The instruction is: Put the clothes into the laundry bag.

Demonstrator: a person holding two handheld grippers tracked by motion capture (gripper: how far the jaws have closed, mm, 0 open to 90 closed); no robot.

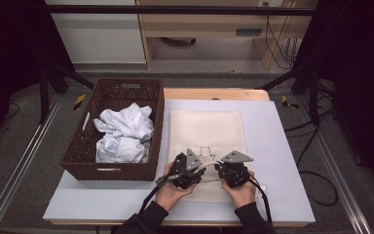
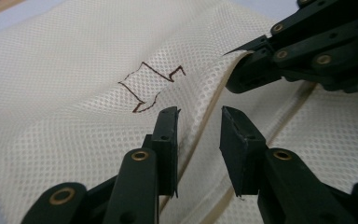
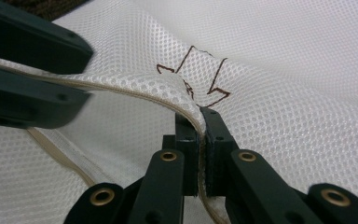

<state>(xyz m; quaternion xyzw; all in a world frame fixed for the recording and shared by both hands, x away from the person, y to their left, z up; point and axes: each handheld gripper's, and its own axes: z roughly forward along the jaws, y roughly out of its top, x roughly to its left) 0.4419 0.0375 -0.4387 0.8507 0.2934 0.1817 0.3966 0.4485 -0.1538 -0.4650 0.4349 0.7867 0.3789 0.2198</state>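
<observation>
The mesh laundry bag (image 1: pixel 207 129) is cream with a fine honeycomb weave, a beige hem and a dark brown outline drawing (image 2: pixel 151 86). The wicker basket (image 1: pixel 80 148) is dark brown; the crumpled cloth (image 1: pixel 124 134) in it is white. The surface (image 1: pixel 277 161) is pale lavender-grey. Both grippers are black.

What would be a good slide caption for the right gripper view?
The right gripper pinches the raised tape edge of a cream mesh bag, just below its brown drawn outline.

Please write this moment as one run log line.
right gripper: shut on mesh bag edge | left gripper: open at same edge | basket: white cloth inside
</observation>
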